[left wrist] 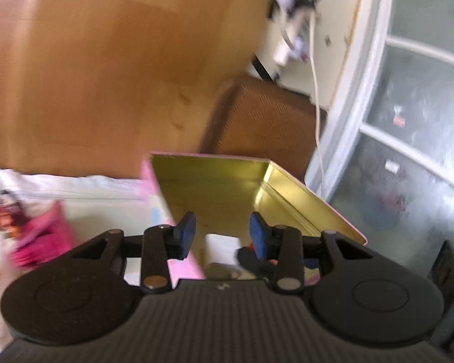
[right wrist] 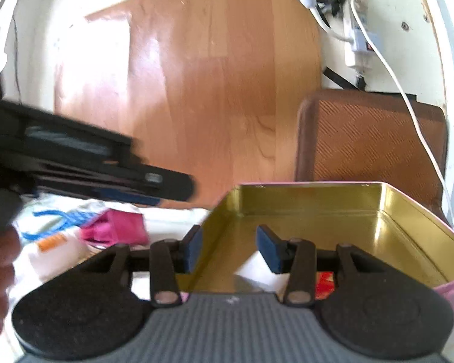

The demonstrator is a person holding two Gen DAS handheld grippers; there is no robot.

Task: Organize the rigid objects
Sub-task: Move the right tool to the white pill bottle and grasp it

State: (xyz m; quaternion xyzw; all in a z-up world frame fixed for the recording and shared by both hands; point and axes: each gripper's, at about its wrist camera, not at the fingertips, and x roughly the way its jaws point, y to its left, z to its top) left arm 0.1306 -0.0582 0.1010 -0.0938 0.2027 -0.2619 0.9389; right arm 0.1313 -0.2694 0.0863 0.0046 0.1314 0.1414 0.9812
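An open tin (left wrist: 221, 181), gold inside and pink outside, lies right before both grippers. My left gripper (left wrist: 222, 233) hangs over its near end with blue pads apart and nothing pressed between them; its left pad (left wrist: 186, 233) overlaps the tin's pink left wall. Below the pads the tin holds a white item (left wrist: 221, 245), a dark item (left wrist: 251, 260) and a round metal piece (left wrist: 221, 270). My right gripper (right wrist: 231, 249) is open over the same tin (right wrist: 333, 211), above a white item (right wrist: 255, 267) and a red one (right wrist: 325, 284). The left gripper (right wrist: 178, 186) shows blurred at left.
Wooden floor (right wrist: 215, 90) lies beyond the tin, with a brown mat (right wrist: 372, 139) at right. White cables and a power strip (right wrist: 358, 45) hang on the wall. A pink pouch (right wrist: 115, 227) and a white printed bag (right wrist: 54, 242) lie left. A hand (right wrist: 0, 251) holds the left gripper.
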